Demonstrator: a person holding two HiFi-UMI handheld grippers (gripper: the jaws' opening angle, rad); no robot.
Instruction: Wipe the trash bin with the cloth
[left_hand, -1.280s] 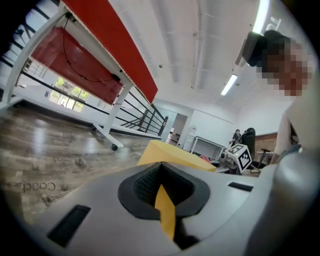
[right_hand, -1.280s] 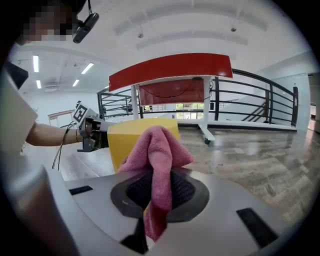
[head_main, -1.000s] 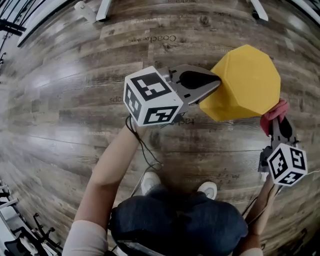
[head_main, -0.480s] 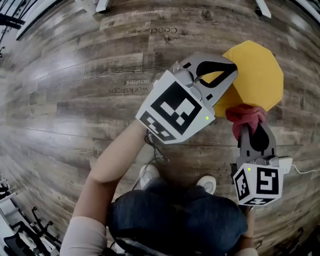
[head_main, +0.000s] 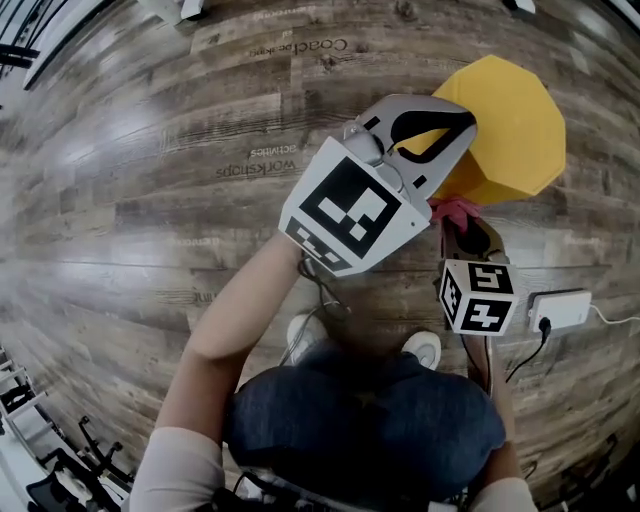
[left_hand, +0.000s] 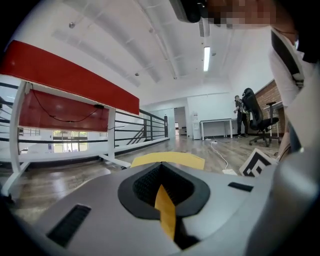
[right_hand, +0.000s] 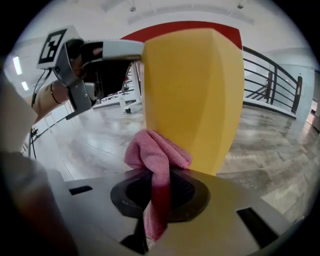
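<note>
The yellow faceted trash bin is at the upper right of the head view. My left gripper is shut on the bin's rim, and a yellow strip of that rim shows between its jaws in the left gripper view. My right gripper is just below the bin, shut on a pink cloth. In the right gripper view the bunched cloth touches the bin's side wall, low down. The left gripper shows there at the bin's upper left.
The floor is wood plank. A white power strip with a cable lies to the right of my right gripper. The person's shoes are below the bin. A red-topped white frame, a railing and an office chair stand farther off.
My right gripper has swung from the bin's right side down and left to its near side, bringing the cloth against the wall. The left gripper has rolled and risen slightly with the rim.
</note>
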